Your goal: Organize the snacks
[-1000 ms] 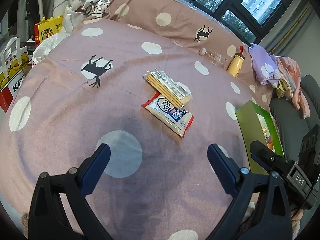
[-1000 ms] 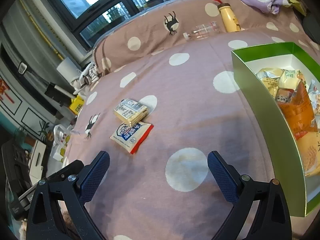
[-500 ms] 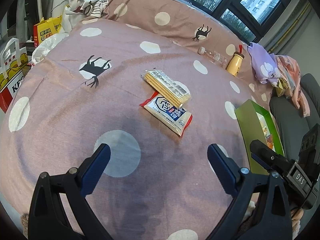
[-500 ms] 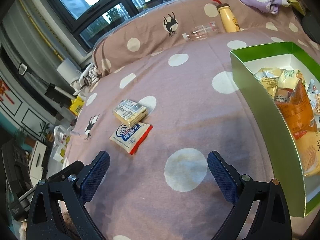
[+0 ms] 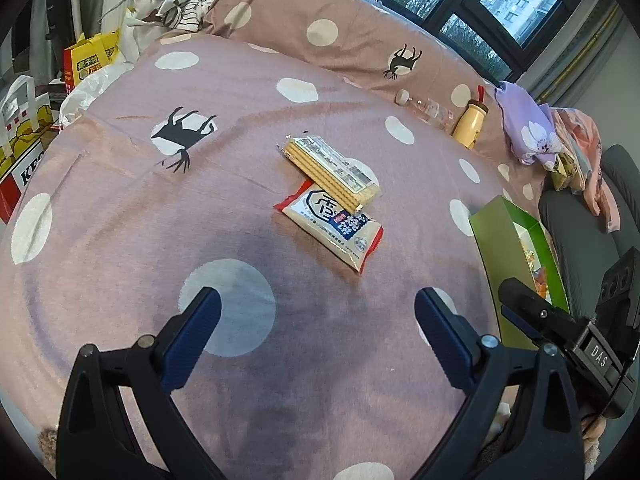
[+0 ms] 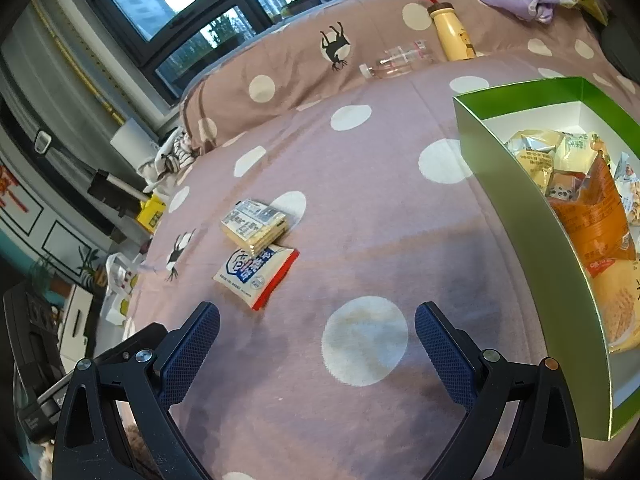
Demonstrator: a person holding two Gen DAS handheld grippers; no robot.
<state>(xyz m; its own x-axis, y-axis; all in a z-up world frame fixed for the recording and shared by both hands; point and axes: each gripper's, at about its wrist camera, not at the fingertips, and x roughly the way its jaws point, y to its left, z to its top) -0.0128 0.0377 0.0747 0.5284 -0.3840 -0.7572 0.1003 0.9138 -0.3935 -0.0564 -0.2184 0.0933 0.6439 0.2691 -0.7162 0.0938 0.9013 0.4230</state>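
Observation:
Two snacks lie on the pink dotted bedspread [image 5: 120, 220]: a clear pack of yellow wafers [image 5: 332, 171] [image 6: 255, 227] resting partly on a white packet with red ends and blue print [image 5: 333, 226] [image 6: 256, 276]. A green box [image 6: 516, 200] [image 5: 500, 248] holds several snack packets at the right. My left gripper [image 5: 318, 320] hovers open, short of the white packet, nothing between its fingers. My right gripper [image 6: 318, 334] is open too, empty, over a white dot between the snacks and the box.
A yellow bottle [image 5: 469, 125] [image 6: 452, 32] and a clear plastic bottle [image 6: 394, 62] lie against the long pillow [image 5: 340, 36]. Purple cloth [image 5: 528, 128] sits at the far right. Bags and boxes [image 5: 24, 136] stand beside the bed on the left.
The left view has shifted slightly, so the snacks sit a little lower and nearer to the left gripper. The right gripper has barely moved. Both stay open.

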